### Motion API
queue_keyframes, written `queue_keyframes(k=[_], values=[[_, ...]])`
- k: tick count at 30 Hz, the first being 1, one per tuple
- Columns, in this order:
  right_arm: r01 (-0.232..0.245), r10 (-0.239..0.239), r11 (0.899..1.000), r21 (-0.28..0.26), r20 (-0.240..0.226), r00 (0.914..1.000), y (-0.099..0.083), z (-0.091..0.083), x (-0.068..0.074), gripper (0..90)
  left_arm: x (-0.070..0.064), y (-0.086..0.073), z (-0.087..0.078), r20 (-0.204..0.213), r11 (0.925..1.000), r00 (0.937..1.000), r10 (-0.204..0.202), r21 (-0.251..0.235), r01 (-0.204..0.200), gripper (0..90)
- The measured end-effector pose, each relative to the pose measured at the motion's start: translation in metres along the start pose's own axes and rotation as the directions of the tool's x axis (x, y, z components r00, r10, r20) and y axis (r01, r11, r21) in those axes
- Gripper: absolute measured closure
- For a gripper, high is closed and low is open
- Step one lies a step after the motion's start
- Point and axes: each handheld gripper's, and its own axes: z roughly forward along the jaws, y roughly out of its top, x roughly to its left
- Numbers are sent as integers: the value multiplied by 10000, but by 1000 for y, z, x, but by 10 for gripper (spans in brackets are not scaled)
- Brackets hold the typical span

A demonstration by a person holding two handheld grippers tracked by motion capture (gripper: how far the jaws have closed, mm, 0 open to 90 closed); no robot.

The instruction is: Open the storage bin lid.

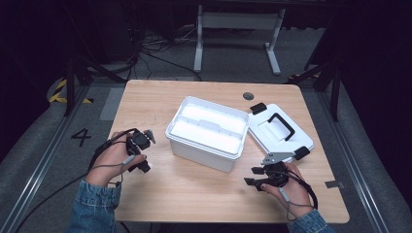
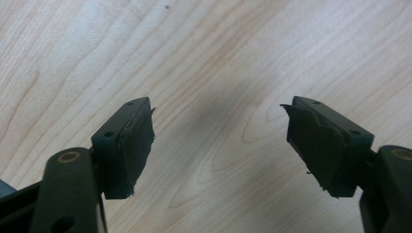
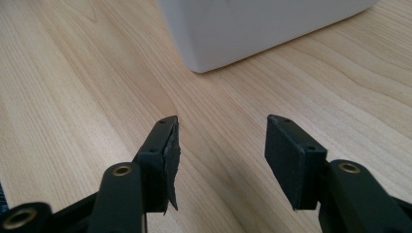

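Both grippers low, jaws apart, nothing between them.

Left hand (image 1: 112,156) at 8 o'clock holds the left gripper (image 1: 140,154), jaws spread wide. Right hand (image 1: 290,187) at 4 o'clock holds the right gripper (image 1: 253,176), jaws parted, pointing toward 9 o'clock.

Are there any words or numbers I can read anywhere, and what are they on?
"4": a big dark number on the grey floor left of the table.
No words or labels can be read on the white box, its lid, or either claw.
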Motion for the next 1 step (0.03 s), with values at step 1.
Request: queue_keyframes(k=[1], values=[[2, -2, 10000, -39, 16, 10000, 0, 1, 0, 476, 2, -1, -3, -52, 9997, 9999, -147, -177, 146, 264]])
